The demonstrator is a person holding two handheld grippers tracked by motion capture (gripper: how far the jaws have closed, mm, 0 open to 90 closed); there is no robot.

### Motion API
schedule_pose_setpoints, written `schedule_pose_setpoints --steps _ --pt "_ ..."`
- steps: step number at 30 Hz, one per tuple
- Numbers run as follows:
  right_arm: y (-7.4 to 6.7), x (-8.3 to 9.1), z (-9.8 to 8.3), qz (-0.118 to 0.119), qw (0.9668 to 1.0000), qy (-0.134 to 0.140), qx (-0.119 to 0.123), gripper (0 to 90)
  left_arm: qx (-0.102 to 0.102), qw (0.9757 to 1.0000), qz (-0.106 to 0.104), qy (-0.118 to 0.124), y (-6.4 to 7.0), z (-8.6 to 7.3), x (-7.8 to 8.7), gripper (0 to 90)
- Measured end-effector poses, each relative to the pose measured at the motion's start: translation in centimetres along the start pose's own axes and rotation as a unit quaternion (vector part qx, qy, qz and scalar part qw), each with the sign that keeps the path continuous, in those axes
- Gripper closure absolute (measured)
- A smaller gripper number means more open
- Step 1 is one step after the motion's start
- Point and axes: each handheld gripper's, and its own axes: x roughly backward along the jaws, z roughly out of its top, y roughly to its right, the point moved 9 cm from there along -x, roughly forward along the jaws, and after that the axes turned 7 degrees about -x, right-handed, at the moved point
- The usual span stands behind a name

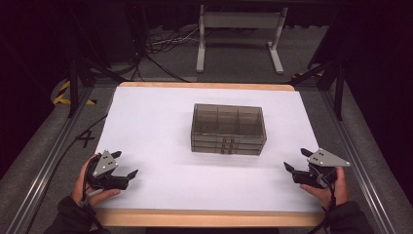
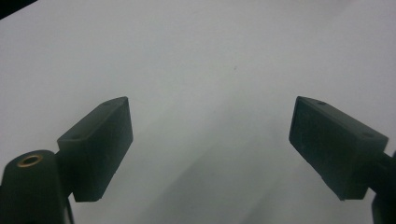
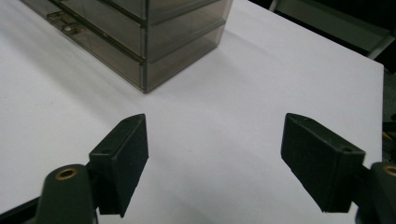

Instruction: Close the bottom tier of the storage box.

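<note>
A smoky transparent plastic organiser box (image 1: 228,128) with stacked drawers and small front latches sits at the middle of the white table (image 1: 156,122). Its corner (image 3: 154,37) appears at the top left of the right gripper view. My left gripper (image 1: 124,163) rests near the front left corner, held by a hand, jaws wide open with nothing between them (image 2: 210,144). Near the front right corner, my right gripper (image 1: 297,159) is also open and empty (image 3: 215,163), well apart from the box.
The table has a wooden rim (image 1: 204,217) along front and back. Metal rails (image 1: 48,161) run along both sides. Behind the table stand a white frame (image 1: 238,29), cables (image 1: 165,46) and black stands on the grey floor.
</note>
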Motion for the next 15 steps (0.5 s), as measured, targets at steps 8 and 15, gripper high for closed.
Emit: schedule_pose_setpoints --steps 8,15 --pt "1.9 0.5 -1.2 -0.013 0.999 0.016 -0.039 19.1 0.052 0.9981 0.006 0.033 -1.3 -1.1 1.4 11.2" --pt "4.0 0.8 -2.1 -0.028 0.994 0.04 -0.098 17.8 0.109 0.9914 0.01 0.073 -2.4 -1.6 2.2 10.7"
